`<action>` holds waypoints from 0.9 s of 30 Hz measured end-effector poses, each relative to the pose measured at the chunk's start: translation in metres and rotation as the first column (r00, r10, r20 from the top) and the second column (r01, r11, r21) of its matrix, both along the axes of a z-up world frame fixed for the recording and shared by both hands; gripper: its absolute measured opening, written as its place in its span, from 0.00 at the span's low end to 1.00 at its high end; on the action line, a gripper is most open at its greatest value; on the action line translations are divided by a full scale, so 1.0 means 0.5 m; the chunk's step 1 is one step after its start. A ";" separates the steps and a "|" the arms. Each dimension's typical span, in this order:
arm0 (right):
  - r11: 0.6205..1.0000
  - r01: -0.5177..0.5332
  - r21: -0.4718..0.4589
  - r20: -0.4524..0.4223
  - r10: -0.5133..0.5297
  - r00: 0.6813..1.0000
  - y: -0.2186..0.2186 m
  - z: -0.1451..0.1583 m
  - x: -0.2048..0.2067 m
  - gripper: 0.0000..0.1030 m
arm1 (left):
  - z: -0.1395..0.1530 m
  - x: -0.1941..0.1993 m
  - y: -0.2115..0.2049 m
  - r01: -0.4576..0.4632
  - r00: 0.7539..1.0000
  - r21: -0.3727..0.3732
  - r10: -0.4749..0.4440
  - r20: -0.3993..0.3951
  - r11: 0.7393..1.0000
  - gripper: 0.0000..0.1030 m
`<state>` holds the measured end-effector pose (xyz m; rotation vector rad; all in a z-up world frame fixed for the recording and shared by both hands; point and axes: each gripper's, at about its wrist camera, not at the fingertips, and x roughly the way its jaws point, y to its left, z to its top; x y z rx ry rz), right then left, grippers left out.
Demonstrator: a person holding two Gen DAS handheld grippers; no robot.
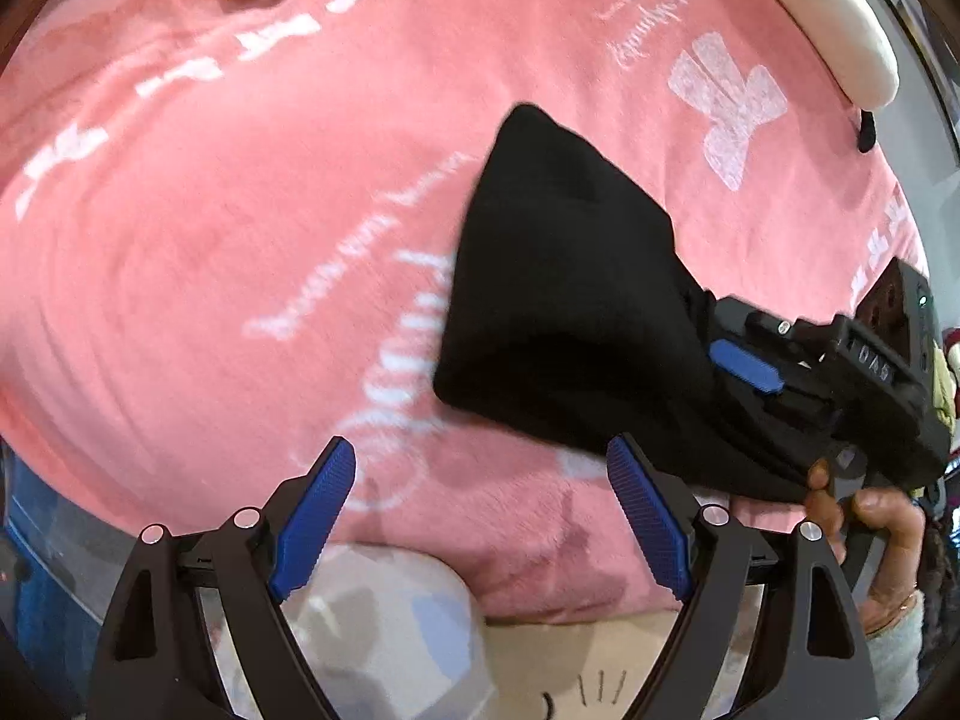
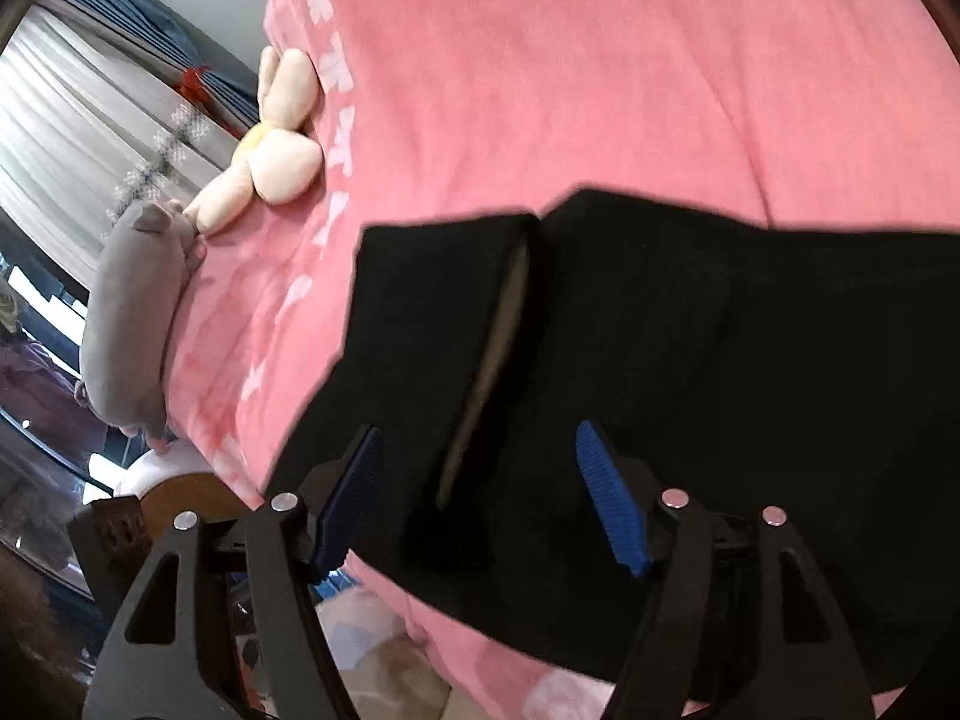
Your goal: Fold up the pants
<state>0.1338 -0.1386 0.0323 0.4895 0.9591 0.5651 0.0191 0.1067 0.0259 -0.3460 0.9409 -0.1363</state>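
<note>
Black pants (image 1: 564, 312) lie folded on a pink blanket (image 1: 240, 210) on the bed. My left gripper (image 1: 486, 522) is open and empty, above the blanket just left of and nearer than the pants. In the left wrist view my right gripper (image 1: 744, 372) is at the pants' right end. In the right wrist view my right gripper (image 2: 480, 492) is open, its blue pads (image 2: 612, 504) spread either side of a fold of the pants (image 2: 720, 348). The folded waist edge (image 2: 498, 360) runs between the fingers.
A cream plush toy (image 2: 276, 138) and a grey plush toy (image 2: 132, 312) lie at the blanket's left edge. A white headboard edge (image 1: 840, 18) curves at top right. The bed's near edge and floor (image 1: 384, 648) are below my left gripper.
</note>
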 end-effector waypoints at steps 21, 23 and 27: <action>0.977 -0.210 0.038 0.228 0.196 0.954 0.145 0.206 0.061 0.12 | 0.027 -0.016 0.015 0.004 1.000 -0.010 -0.003 0.021 1.000 0.81; 0.987 -0.159 0.006 0.302 0.150 0.941 0.064 0.290 0.021 0.12 | 0.039 -0.017 0.000 0.024 0.999 -0.019 -0.023 0.032 1.000 0.81; 0.996 0.049 -0.079 0.332 -0.020 0.943 -0.142 0.338 -0.055 0.12 | 0.051 -0.016 -0.050 0.084 0.996 -0.046 -0.082 0.039 0.995 0.81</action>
